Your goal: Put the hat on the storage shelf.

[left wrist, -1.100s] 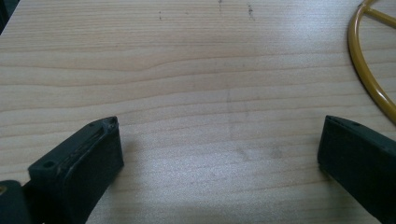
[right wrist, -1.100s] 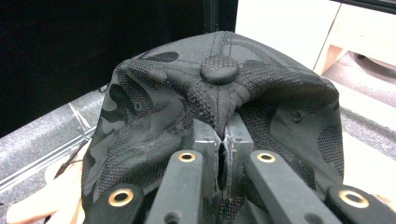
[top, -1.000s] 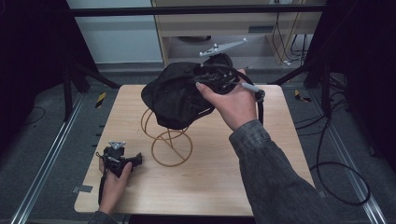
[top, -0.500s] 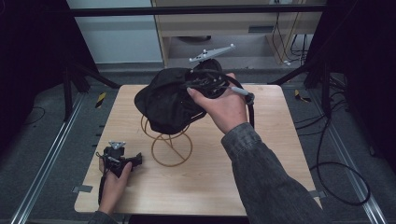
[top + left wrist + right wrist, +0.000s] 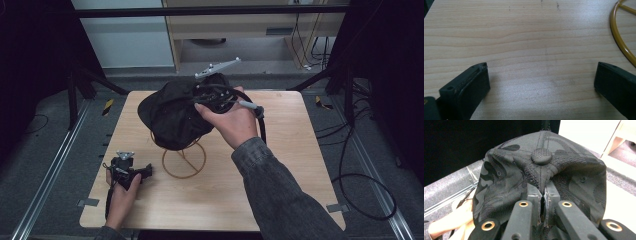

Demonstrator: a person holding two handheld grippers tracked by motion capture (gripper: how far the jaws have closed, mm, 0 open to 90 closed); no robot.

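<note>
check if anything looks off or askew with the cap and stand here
The black cap sits lopsided on the yellow wire stand, slumped toward the table's left side, not settled on it. The right gripper has its jaws pinched on a fold of the crown near the top button. Nothing looks damaged or spilled.

The cap (image 5: pixel 541 177) is black cloth, matt, with a faint tone-on-tone camouflage pattern; some panels are a coarse open mesh weave, others smoother twill, and its top button is covered in the same mesh. The table (image 5: pixel 529 45) is pale wood with a visible grain, smooth, with a soft sheen and a few small dark marks. The stand (image 5: pixel 183 160) is thin wire with a glossy yellow-gold coat. The right gripper (image 5: pixel 543 197) has matt black plastic arms with brass-coloured rivets. The left gripper (image 5: pixel 541 82) has matt black plastic too, scuffed at one tip.
</note>
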